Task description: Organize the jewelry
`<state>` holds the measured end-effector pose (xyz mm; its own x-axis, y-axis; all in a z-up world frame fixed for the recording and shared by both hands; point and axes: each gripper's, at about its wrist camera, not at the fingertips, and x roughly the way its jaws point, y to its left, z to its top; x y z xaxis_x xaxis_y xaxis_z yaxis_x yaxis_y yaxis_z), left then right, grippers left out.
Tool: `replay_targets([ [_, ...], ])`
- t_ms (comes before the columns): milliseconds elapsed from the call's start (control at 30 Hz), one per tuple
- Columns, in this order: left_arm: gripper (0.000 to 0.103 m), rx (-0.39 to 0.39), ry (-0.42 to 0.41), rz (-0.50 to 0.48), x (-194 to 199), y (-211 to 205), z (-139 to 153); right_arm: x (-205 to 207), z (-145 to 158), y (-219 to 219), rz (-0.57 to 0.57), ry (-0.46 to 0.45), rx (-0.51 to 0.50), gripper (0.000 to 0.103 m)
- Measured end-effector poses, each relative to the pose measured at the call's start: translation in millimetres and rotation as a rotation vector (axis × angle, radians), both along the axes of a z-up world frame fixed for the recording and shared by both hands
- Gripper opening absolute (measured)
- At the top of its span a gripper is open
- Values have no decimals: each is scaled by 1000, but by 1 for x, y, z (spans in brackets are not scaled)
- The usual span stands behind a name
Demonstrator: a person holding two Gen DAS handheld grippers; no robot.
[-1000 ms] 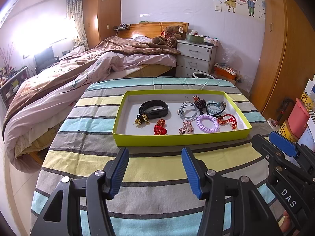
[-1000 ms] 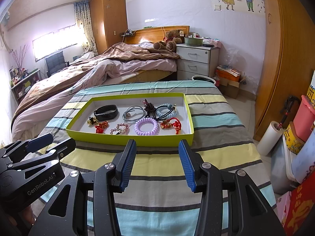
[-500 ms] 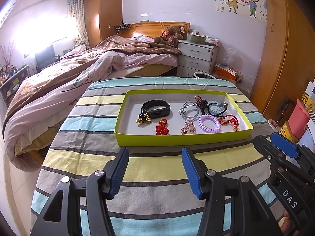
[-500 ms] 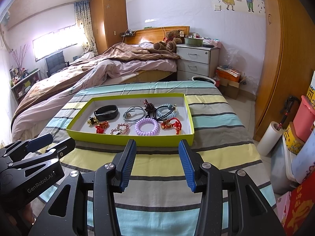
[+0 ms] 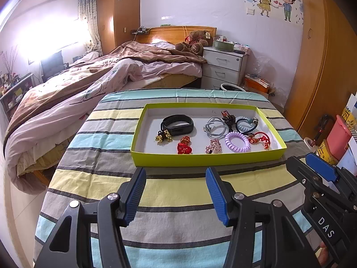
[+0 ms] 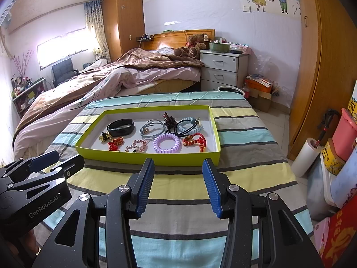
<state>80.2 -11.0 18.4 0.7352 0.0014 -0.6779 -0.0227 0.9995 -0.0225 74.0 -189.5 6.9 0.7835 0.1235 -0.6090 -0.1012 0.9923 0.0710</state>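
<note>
A yellow-green tray (image 5: 200, 159) (image 6: 145, 158) sits on the striped table. In it lie a black band (image 5: 177, 124) (image 6: 121, 127), a grey cord loop (image 5: 215, 126), a purple coil tie (image 5: 237, 141) (image 6: 167, 143), a red knot charm (image 5: 184, 148), a gold charm (image 5: 163, 136), a pink bead bracelet (image 5: 213, 146), a light blue tie (image 5: 246, 124) and a red cord bracelet (image 5: 261, 139). My left gripper (image 5: 175, 191) is open and empty, short of the tray's near wall. My right gripper (image 6: 178, 184) is open and empty beside it, also short of the tray.
A bed (image 5: 89, 84) with rumpled covers lies to the far left. A white nightstand (image 5: 224, 67) stands behind the table. A wooden wardrobe (image 6: 323, 67) and boxes with a pink bin (image 6: 344, 131) crowd the right side. The striped cloth (image 5: 174, 192) covers the table.
The left wrist view has shifted slightly, so the tray sits a little more to the right in it. The right gripper has not moved. Both jaws stay open.
</note>
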Motion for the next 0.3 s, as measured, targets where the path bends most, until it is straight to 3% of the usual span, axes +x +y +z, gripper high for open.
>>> replay_targets([
  [300,55,3,2,-1,1,-1,0,0,0,0,1,-1,-2,46],
])
